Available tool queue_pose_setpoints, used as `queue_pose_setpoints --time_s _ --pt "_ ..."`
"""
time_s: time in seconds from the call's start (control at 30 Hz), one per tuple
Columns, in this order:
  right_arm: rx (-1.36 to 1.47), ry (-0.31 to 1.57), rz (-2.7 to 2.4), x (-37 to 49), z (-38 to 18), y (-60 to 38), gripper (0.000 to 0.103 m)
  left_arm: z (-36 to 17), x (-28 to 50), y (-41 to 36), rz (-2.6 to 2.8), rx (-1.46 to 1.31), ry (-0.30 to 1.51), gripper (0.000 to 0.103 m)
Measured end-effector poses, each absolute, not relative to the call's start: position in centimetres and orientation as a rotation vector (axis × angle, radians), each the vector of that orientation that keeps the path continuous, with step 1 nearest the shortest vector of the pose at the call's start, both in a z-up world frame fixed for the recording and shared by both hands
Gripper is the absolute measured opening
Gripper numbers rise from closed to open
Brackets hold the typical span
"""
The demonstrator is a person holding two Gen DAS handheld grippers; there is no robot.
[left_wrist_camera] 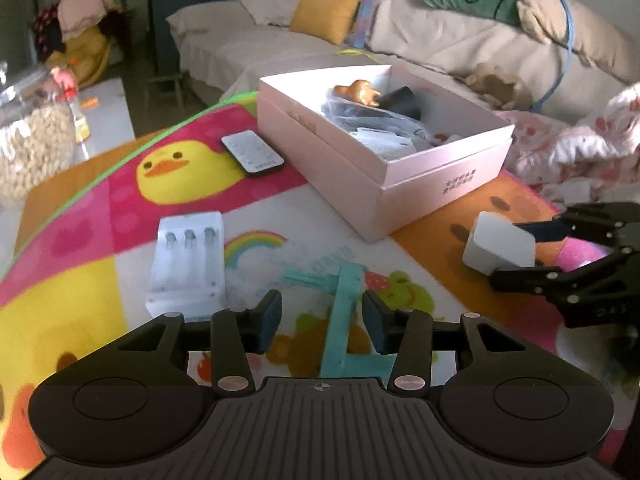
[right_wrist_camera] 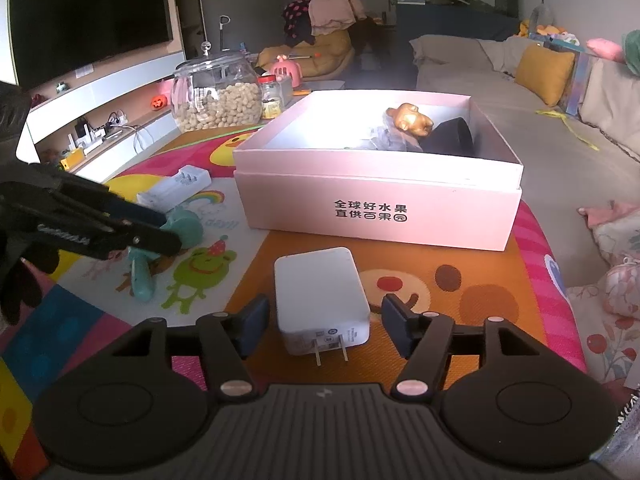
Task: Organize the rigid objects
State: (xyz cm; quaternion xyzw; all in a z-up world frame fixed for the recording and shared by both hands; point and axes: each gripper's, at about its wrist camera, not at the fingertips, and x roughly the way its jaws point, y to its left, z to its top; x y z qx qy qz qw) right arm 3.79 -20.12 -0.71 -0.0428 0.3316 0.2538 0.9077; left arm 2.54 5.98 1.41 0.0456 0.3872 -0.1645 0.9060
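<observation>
A teal plastic toy (left_wrist_camera: 340,320) lies on the colourful play mat between the fingers of my left gripper (left_wrist_camera: 322,320). The gripper is open: the toy sits close to the right pad and well clear of the left one. A white plug adapter (right_wrist_camera: 320,292) lies prongs toward the camera inside my right gripper (right_wrist_camera: 325,328), which is open with gaps on both sides. Behind both stands an open pink box (right_wrist_camera: 376,208) holding a gold figurine (right_wrist_camera: 412,120) and dark items. A white remote (left_wrist_camera: 253,151) and a white battery charger (left_wrist_camera: 186,256) lie left of the box.
A glass jar of peanuts (right_wrist_camera: 218,96) stands at the mat's far left edge. A beige sofa (left_wrist_camera: 280,40) with a yellow cushion runs behind the box. A floral blanket (left_wrist_camera: 580,140) lies to the right, and a TV (right_wrist_camera: 88,12) hangs on the left wall.
</observation>
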Motion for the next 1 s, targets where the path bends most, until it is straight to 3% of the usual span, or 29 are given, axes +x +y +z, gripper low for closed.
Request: queue_pose_setpoints --time_s 0.03,0.1,0.2,0.27,0.47,0.53,0.63,0.73,0.77,0.8,1.0 --pt "-0.092 0.684 0.524 3.8 -0.7 -20.0 0.064 1.2 2.7 5.8 -0.363 0.098 0.820 0.049" --pt "-0.097 0.683 0.522 3.7 -0.8 -20.0 0.064 0.8 2.5 5.1 -0.428 0.121 0.832 0.072" --pt "-0.097 0.683 0.523 3.7 -0.8 -20.0 0.065 0.7 2.2 4.3 -0.490 0.125 0.850 0.092" --pt "-0.098 0.683 0.523 3.7 -0.8 -19.9 0.065 0.4 2.3 3.9 -0.503 0.114 0.853 0.097" --pt "-0.097 0.683 0.523 3.7 -0.8 -19.9 0.065 0.1 2.2 4.4 -0.465 0.017 0.820 0.096" --pt "-0.096 0.683 0.523 3.7 -0.8 -19.9 0.065 0.2 2.3 5.0 -0.434 -0.055 0.815 0.090" --pt "-0.097 0.683 0.524 3.7 -0.8 -19.9 0.066 0.6 2.3 5.6 -0.357 -0.105 0.825 0.070" --pt "-0.097 0.683 0.528 3.7 -0.8 -19.8 0.067 0.8 2.4 6.4 -0.295 -0.125 0.826 0.041" --pt "-0.097 0.683 0.529 3.7 -0.8 -19.8 0.067 0.9 2.5 6.8 -0.260 -0.135 0.835 0.023" --pt "-0.097 0.683 0.530 3.7 -0.8 -19.8 0.067 1.0 2.6 7.2 -0.242 -0.150 0.846 0.017" --pt "-0.096 0.682 0.530 3.7 -0.9 -19.8 0.068 2.7 2.4 9.3 -0.255 -0.201 0.792 0.014"
